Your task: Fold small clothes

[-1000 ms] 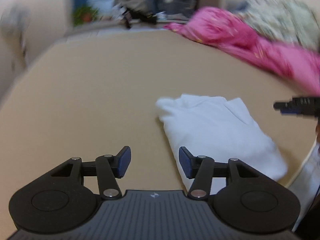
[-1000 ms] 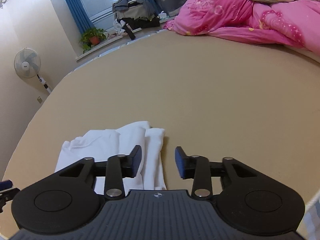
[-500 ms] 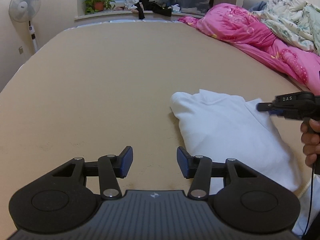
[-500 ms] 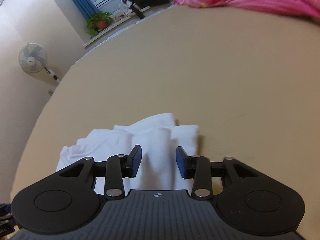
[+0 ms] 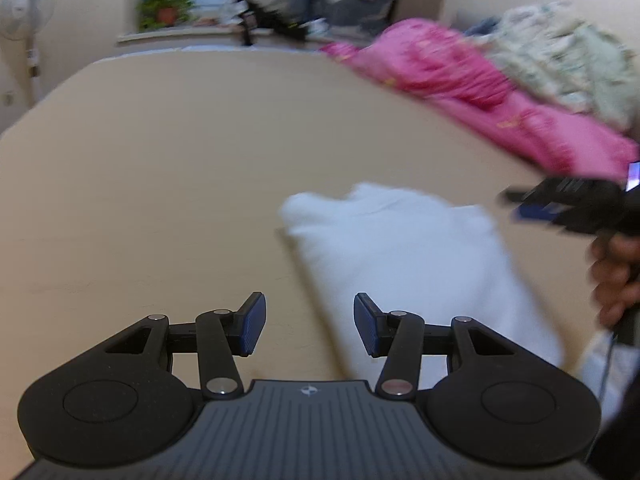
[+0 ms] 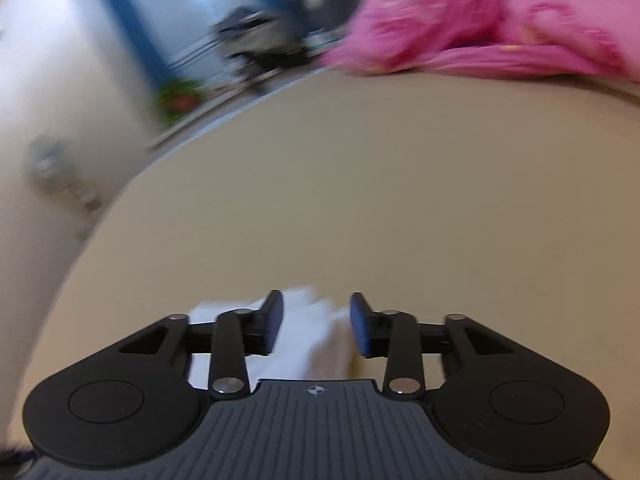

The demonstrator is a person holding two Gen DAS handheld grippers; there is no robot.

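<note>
A folded white garment lies on the tan bed. In the left wrist view my left gripper hovers open at the garment's near left edge, with nothing between its blue pads. The right gripper comes in from the right edge of that view, held in a person's hand, above the garment's far right side. In the right wrist view the right gripper has its jaws opening over the white garment. The cloth shows between and below the pads, and they do not press on it. Both views are blurred.
A pink duvet and a floral blanket are heaped along the bed's far right. Behind the bed are a windowsill with a potted plant, a pile of clothes and a storage box. A standing fan is at the left.
The right gripper has moved across and forward over the white garment, which now sits low, between and under its jaws. The left gripper has stayed open beside the garment.
</note>
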